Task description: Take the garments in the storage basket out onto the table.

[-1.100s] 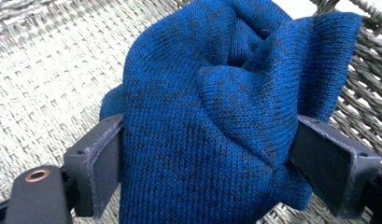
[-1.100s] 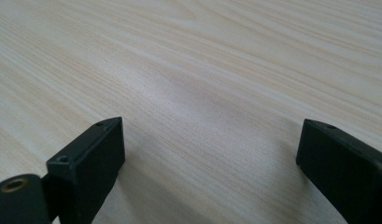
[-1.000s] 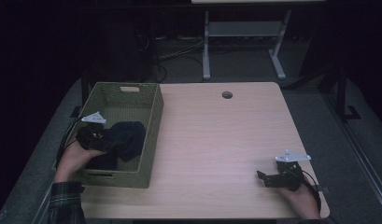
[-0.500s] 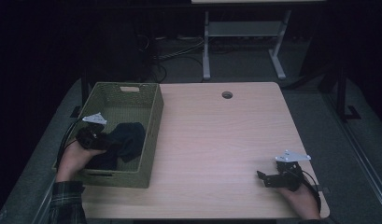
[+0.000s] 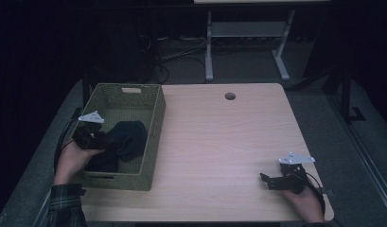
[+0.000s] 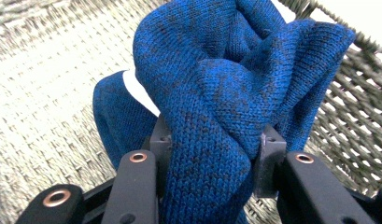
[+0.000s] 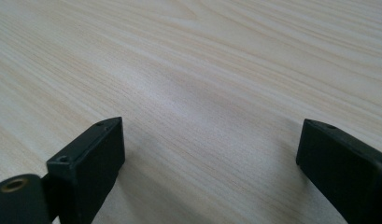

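The blue knitted garment is gripped by the left gripper: in the left gripper view a thick fold of the knit is pressed between the two black pads, and the jaws have just been closing on it. In the high view the same gripper is seen inside the green woven basket, which stands at about 9 o'clock on the wooden table. The garment lies still in the basket, bunched near the wall on the person's side, at about 6 o'clock within the basket.

The right gripper is rested on the table at about 4 o'clock, well apart from the basket. In the right gripper view its jaws are spread wide and nothing is between them, only bare wood.

So the grasp can be judged as done, and this is probably the first step. The lifting of the garment out of the basket is not yet done, and the laying of it on the free part of the table is also left. It cannot be told from the pictures whether the whole garment will come up with this one fold.
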Demonstrator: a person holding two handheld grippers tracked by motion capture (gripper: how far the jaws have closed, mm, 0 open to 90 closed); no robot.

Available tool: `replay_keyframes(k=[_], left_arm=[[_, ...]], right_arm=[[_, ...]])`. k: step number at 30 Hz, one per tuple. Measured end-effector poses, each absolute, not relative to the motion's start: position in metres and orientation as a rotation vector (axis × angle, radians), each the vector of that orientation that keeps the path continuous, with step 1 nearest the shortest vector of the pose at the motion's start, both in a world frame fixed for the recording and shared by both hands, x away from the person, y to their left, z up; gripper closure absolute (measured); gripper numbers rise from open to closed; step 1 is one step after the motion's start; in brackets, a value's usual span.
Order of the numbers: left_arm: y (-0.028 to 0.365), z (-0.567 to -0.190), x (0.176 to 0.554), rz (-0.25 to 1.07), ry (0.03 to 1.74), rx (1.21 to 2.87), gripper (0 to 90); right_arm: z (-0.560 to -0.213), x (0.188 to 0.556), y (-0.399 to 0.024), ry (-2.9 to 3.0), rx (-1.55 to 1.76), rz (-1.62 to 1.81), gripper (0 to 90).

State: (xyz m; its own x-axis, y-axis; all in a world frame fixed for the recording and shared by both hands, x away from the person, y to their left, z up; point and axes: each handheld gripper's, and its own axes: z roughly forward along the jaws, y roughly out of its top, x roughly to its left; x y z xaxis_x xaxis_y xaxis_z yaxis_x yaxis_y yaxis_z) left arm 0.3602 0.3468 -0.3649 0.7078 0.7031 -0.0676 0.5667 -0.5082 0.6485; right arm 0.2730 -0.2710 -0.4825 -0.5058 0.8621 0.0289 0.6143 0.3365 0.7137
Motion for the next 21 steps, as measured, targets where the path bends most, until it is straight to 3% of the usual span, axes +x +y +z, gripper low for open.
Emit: replay_keyframes(k=[21], left_arm=[[0.354,-0.321,0.352,0.35,0.946,2.165,60.7]], right_arm=[[-0.483,0.273,-0.271,2.251,1.308,0.967,7.5]])
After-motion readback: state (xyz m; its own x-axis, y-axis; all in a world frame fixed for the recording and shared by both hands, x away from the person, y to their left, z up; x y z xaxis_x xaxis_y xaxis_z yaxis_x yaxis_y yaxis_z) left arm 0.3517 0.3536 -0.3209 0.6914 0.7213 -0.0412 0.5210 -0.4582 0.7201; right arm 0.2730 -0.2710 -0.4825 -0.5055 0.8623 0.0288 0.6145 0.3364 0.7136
